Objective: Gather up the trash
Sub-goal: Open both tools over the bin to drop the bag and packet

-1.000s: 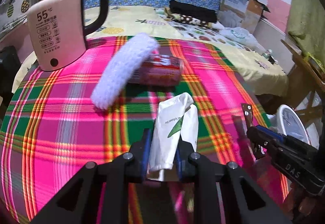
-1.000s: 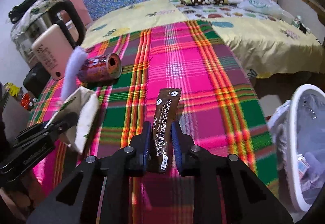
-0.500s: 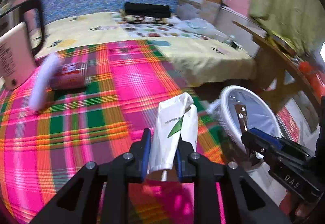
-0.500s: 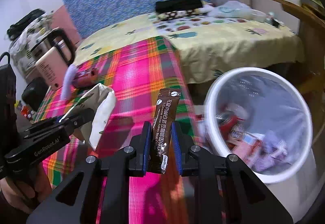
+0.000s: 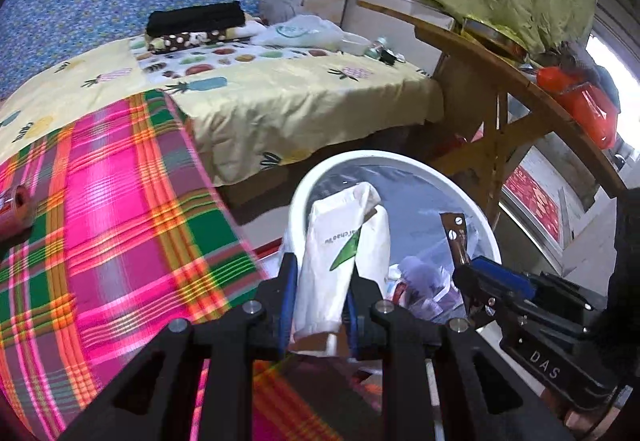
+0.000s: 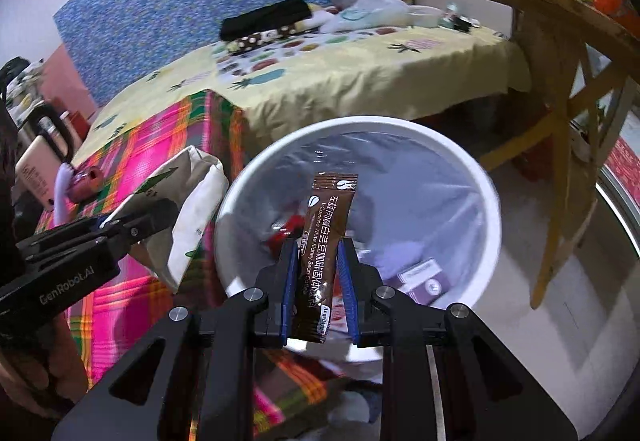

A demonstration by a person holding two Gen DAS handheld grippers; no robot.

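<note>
Both my claws carry trash over the bin

My left claw (image 5: 320, 285) is clamped on a crumpled white paper bag (image 5: 340, 261), and my right claw (image 6: 318, 273) pinches a brown coffee sachet (image 6: 326, 237) standing upright between its fingers. The white bin (image 6: 490, 201), lined with a clear bag and holding wrappers, sits just ahead of and below both claws. A red can (image 6: 86, 183) lies far off to my left on the plaid cloth (image 5: 120, 201).

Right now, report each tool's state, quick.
Left tool: closed on the white wrapper, by the bin.
Right tool: closed on the brown coffee sachet, over the bin.
</note>
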